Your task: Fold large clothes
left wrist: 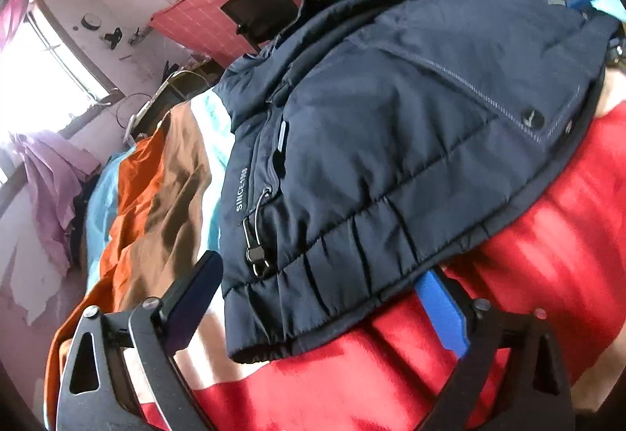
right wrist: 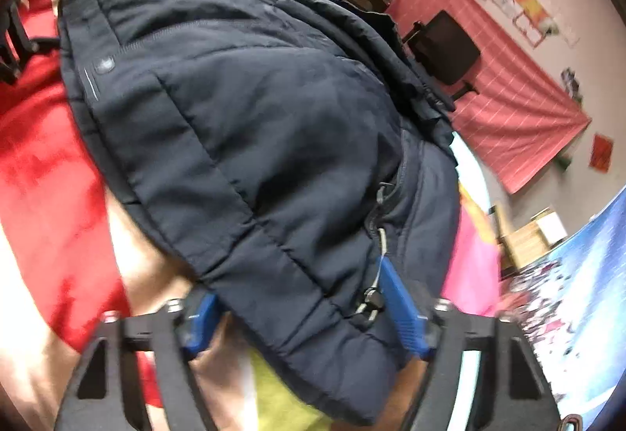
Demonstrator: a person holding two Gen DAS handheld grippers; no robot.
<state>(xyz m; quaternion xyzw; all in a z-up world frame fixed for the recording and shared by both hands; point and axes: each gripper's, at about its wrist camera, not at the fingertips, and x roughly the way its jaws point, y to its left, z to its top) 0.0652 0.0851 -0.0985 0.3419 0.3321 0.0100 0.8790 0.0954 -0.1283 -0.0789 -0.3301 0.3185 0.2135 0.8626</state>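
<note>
Jacket (left wrist: pixel 391 126), navy and padded, lies folded on the striped bedspread (left wrist: pixel 528 266), its elastic hem facing both tools. From the left gripper (left wrist: pixel 313 302) it spreads toward 12 o'clock, long axis running 10 to 4; the fingers stand wide, the hem corner between them. The right gripper (right wrist: pixel 297 294) is also wide, straddling the hem, and looks the nearer. A drawcord toggle (right wrist: pixel 371 304) dangles at its 1 o'clock finger and could snag.

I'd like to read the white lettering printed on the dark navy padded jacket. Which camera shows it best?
The left wrist view: the white lettering runs sharp beside the zipper of the dark navy padded jacket, reading roughly "SINCE 19..". The right wrist view is blurred and shows no lettering.
</note>
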